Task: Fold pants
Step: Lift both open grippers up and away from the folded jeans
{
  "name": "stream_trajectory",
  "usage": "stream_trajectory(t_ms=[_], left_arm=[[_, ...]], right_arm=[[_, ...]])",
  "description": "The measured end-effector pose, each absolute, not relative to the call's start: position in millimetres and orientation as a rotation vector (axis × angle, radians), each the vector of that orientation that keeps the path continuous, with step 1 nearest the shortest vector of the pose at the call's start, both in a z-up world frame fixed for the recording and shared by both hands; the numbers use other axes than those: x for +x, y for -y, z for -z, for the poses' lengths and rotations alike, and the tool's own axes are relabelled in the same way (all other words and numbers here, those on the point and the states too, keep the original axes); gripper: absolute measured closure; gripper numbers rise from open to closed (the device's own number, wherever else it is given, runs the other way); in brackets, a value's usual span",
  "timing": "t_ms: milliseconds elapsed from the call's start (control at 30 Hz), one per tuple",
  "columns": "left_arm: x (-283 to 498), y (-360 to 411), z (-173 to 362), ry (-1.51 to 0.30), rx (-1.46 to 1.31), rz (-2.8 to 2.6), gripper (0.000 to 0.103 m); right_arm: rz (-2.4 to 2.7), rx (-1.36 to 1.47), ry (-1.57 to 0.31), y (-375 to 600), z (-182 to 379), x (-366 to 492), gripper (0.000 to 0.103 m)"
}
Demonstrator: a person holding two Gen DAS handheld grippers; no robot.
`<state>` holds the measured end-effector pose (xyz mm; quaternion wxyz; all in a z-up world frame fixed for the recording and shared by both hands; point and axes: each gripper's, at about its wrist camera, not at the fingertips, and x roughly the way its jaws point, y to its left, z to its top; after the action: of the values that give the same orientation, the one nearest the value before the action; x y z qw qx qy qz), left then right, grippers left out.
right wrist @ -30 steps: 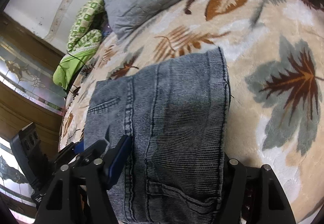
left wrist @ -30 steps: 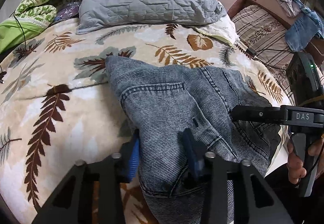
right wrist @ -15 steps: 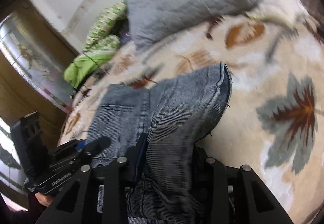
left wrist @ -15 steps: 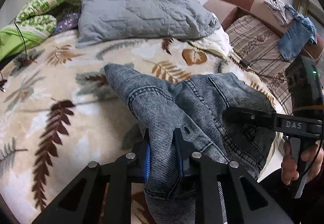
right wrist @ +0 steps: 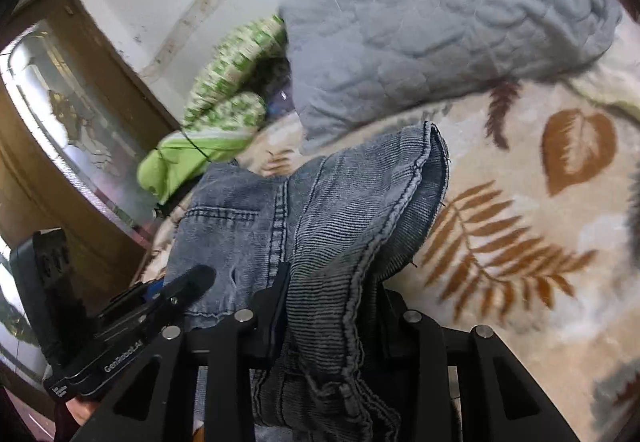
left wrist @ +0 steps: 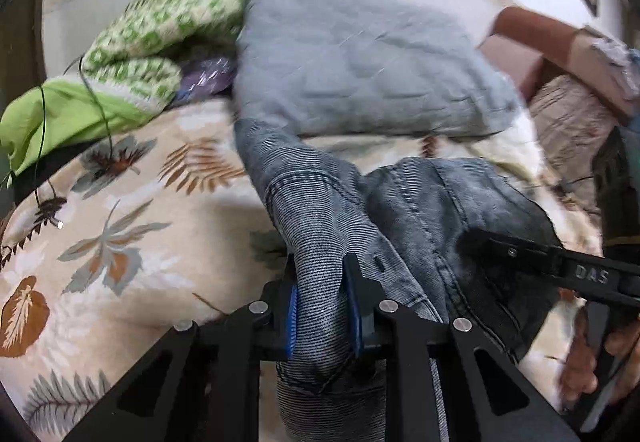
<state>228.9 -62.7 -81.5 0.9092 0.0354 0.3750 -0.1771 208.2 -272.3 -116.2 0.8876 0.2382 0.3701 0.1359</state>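
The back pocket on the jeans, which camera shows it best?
The right wrist view: the back pocket faces the lens there, its stitched top edge plain. In the left wrist view the jeans show only seams and bunched folds; I cannot make out a pocket for sure.

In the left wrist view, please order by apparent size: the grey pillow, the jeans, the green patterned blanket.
1. jeans, though they are nearest the camera, which enlarges them
2. grey pillow, nearly as large
3. green patterned blanket, clearly the smallest
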Motion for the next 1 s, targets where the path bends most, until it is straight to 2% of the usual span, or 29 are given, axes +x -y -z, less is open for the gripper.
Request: stream_trajectory(t_ms=[67,100,167,200,233,367,500,633,700,1000], left_arm=[[250,57,108,-0.843,0.112,0.288,0.077],[255,54,115,-0.863,0.108,0.280,0.069],[257,43,116,-0.863,0.065,0.283,0.059],[256,42,115,-0.856,0.068,0.269,0.049],[253,41,114,-0.844,0.077,0.252,0.046],[234,44,100,-0.773,0.144,0.186,0.043],[193,47,72,-0.623,0.218,0.094,0.021],[149,45,40,-0.502,0.234,0.023,0.013],[124,43,29,-0.465,0.248,-0.023,0.004],[53,31,-6,-0.434,0.197,0.012,0.002]], right_arm=[[-0.235,0.490,-0.873,264,142,231,0.066],[-0.204,0.489,-0.908,263,151,236,0.062],[-0.162,0.515,-0.965,267,169,242,0.047],[-0.156,0.527,-0.958,271,168,242,0.042],[-0.144,0.529,-0.954,273,167,240,0.038],[-0.114,0.506,-0.919,274,153,223,0.038],[-0.037,0.366,-0.761,271,112,183,0.038],[-0.001,0.301,-0.570,263,72,134,0.035],[0.019,0.271,-0.496,255,57,108,0.035],[0.017,0.158,-0.339,218,36,19,0.029]])
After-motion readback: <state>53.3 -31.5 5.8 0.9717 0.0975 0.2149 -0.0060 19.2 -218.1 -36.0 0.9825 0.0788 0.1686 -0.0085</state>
